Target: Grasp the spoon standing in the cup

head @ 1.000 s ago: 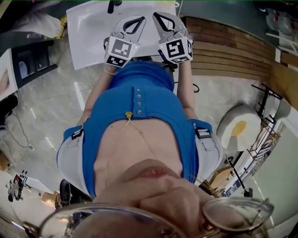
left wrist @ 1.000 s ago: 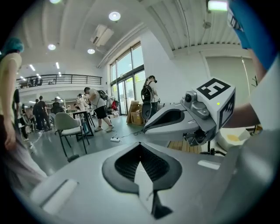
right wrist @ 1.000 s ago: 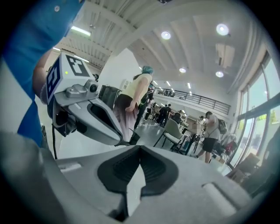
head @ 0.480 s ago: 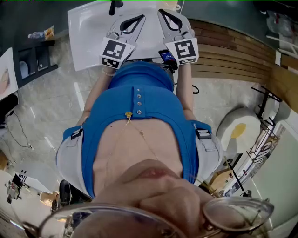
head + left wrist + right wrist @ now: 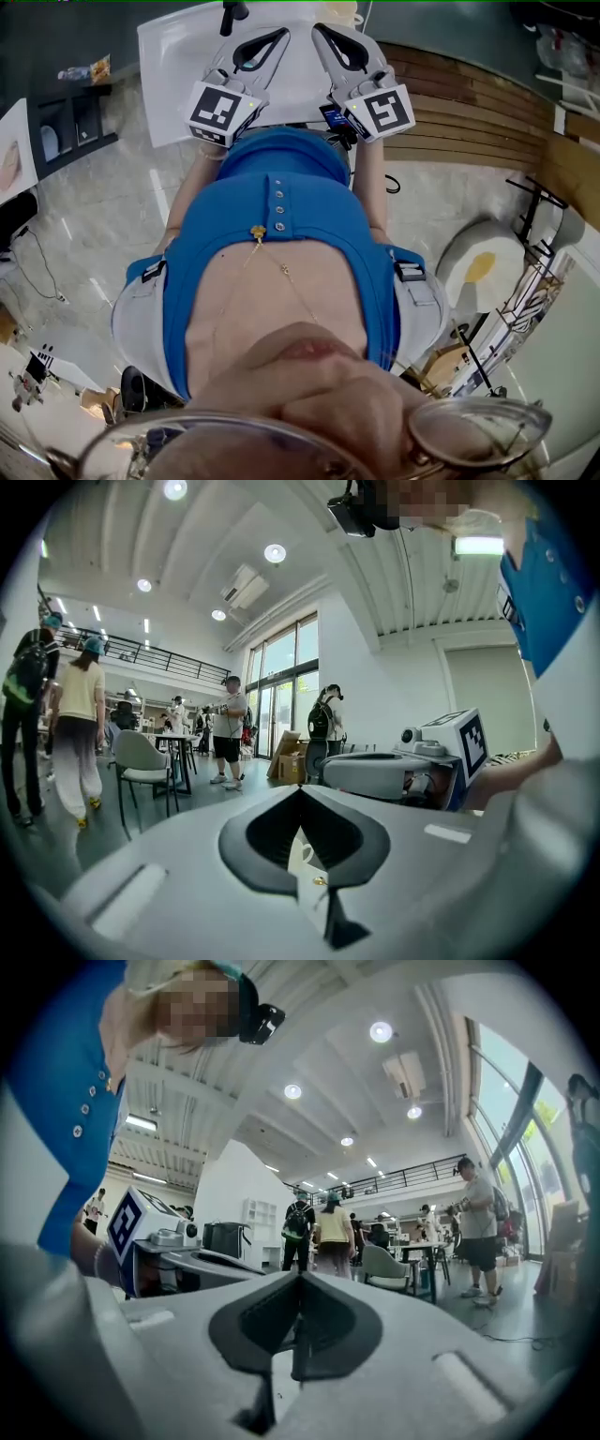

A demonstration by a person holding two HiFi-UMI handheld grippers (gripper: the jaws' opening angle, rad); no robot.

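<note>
No spoon shows clearly in any view. Through the gap under the left gripper's jaws a small white cup-like shape point(image 5: 306, 853) and a small gold speck show, too small to tell apart. In the head view my left gripper point(image 5: 283, 35) and right gripper point(image 5: 317, 29) are held side by side over a white table point(image 5: 178, 75), tips pointing away from the body. Both pairs of jaws meet at their tips with nothing between them. The left gripper point(image 5: 300, 789) and right gripper point(image 5: 300, 1279) views look out level across a large hall.
A dark object point(image 5: 230, 11) stands at the table's far edge. Wooden slats point(image 5: 469, 103) run to the right of the table. A white round seat with a yellow patch point(image 5: 483, 258) sits at the right. People, chairs point(image 5: 141, 761) and tables fill the hall beyond.
Both grippers have moved a little farther out over the white table, and their marker cubes have spread apart and tilted outward. The jaws stayed shut.
</note>
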